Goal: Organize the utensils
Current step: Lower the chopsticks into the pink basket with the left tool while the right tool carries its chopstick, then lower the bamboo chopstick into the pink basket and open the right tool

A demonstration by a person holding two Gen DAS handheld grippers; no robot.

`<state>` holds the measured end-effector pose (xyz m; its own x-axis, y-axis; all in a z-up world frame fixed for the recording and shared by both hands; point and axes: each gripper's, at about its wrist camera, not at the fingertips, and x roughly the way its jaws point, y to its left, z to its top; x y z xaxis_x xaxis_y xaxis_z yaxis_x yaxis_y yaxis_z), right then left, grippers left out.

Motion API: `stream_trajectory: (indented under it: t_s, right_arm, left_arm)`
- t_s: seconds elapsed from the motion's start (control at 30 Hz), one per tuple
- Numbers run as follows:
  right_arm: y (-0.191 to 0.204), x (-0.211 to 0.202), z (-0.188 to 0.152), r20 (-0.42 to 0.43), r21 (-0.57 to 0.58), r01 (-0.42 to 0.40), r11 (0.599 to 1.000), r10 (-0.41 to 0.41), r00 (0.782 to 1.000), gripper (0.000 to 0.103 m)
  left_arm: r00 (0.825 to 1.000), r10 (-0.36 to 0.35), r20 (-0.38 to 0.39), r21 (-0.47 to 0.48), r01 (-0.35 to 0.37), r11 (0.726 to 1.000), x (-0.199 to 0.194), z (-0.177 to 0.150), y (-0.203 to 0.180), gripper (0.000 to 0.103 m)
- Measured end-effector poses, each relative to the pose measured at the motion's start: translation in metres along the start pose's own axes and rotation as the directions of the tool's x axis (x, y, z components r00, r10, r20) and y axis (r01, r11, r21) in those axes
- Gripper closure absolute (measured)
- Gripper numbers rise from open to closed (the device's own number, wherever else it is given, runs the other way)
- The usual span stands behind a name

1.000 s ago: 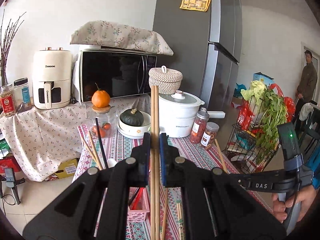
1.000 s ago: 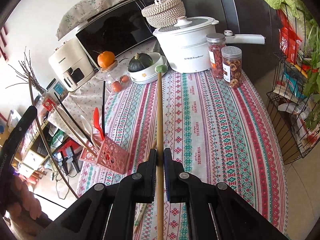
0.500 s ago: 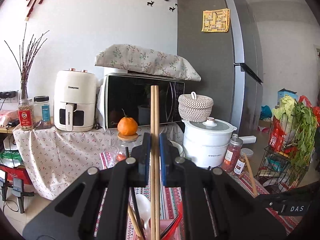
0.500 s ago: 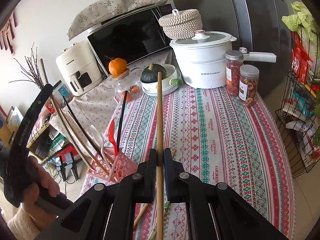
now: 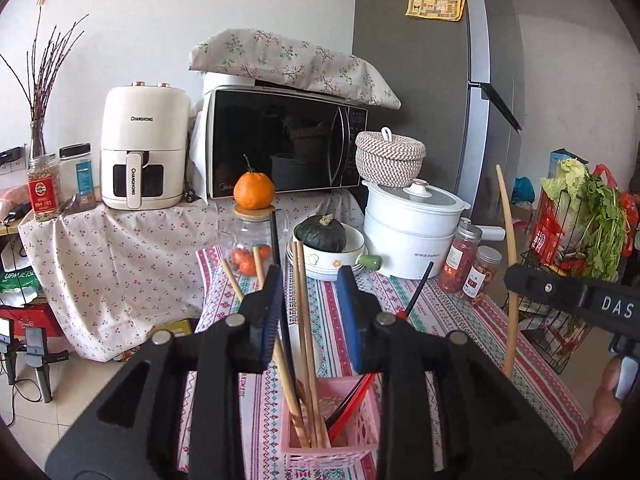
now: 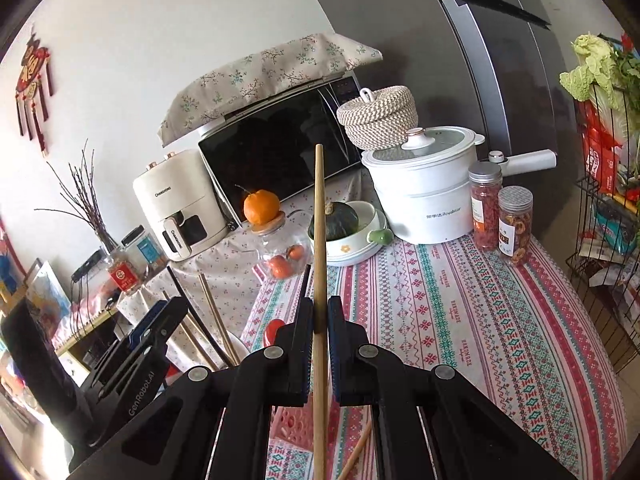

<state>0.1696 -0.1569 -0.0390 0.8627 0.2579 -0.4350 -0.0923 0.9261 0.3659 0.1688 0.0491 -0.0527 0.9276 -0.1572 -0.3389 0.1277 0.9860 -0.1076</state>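
My left gripper is open, its jaws spread either side of a pair of wooden chopsticks that stand in the pink basket below it. The basket also holds more wooden chopsticks, a black one and a red utensil. My right gripper is shut on a single wooden chopstick, held upright. That chopstick and the right gripper's body show at the right of the left wrist view. The left gripper shows at the left of the right wrist view, over the basket.
The patterned tablecloth carries a white pot, two spice jars, a bowl with a green squash and a glass jar under an orange. Another chopstick lies on the cloth. A wire vegetable rack stands right.
My left gripper has opened and let go of the chopstick pair, which now stands in the pink basket. My right gripper keeps its chopstick and has tilted upward, nearer the basket.
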Motion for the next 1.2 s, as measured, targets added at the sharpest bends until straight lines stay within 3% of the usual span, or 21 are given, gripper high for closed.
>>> stream_trajectory:
  t_s: [0.1, 0.2, 0.27, 0.33, 0.43, 0.5, 0.73, 1.03, 1.07, 1.2]
  right_arm:
    - [0.018, -0.003, -0.001, 0.077, -0.004, -0.017, 1.000, 0.017, 0.997, 0.096]
    - [0.040, -0.001, -0.003, 0.141, -0.023, -0.019, 1.000, 0.022, 0.990, 0.096]
    - [0.055, 0.004, -0.007, 0.172, -0.040, -0.006, 0.999, 0.013, 0.985, 0.096]
    - [0.070, 0.010, -0.011, 0.198, -0.062, 0.019, 0.998, -0.006, 0.980, 0.096]
    - [0.085, 0.021, -0.018, 0.235, -0.087, 0.066, 0.994, -0.044, 0.971, 0.096]
    - [0.093, 0.026, -0.023, 0.260, -0.104, 0.102, 0.989, -0.072, 0.963, 0.096]
    - [0.102, 0.044, -0.037, 0.315, -0.154, 0.220, 0.963, -0.163, 0.935, 0.096]
    - [0.091, 0.049, -0.048, 0.249, -0.114, 0.209, 0.971, -0.176, 0.952, 0.094]
    - [0.091, 0.047, -0.049, 0.243, -0.113, 0.202, 0.973, -0.170, 0.955, 0.091]
    - [0.087, 0.031, -0.045, 0.214, -0.106, 0.142, 0.984, -0.116, 0.970, 0.058]
  left_arm:
    - [0.999, 0.001, -0.055, -0.004, -0.001, 1.000, -0.014, 0.003, 0.009, 0.051]
    - [0.986, 0.024, -0.164, 0.002, -0.024, 1.000, -0.020, 0.002, 0.022, 0.043]
    - [0.960, 0.055, -0.274, 0.011, -0.054, 0.998, -0.017, -0.004, 0.031, 0.043]
    - [0.922, 0.068, -0.381, 0.009, -0.070, 0.997, -0.012, -0.011, 0.041, 0.043]
    - [0.883, 0.045, -0.466, -0.036, -0.070, 0.997, -0.011, -0.025, 0.056, 0.043]
    - [0.867, 0.038, -0.497, -0.046, -0.071, 0.996, -0.011, -0.031, 0.062, 0.043]
    - [0.852, 0.038, -0.523, -0.043, -0.071, 0.997, -0.013, -0.035, 0.070, 0.043]
    - [0.852, 0.035, -0.523, -0.028, -0.058, 0.998, -0.011, -0.033, 0.063, 0.041]
    - [0.852, 0.034, -0.523, -0.026, -0.056, 0.998, -0.011, -0.033, 0.061, 0.039]
    - [0.849, 0.023, -0.528, -0.024, -0.042, 0.999, -0.011, -0.033, 0.057, 0.032]
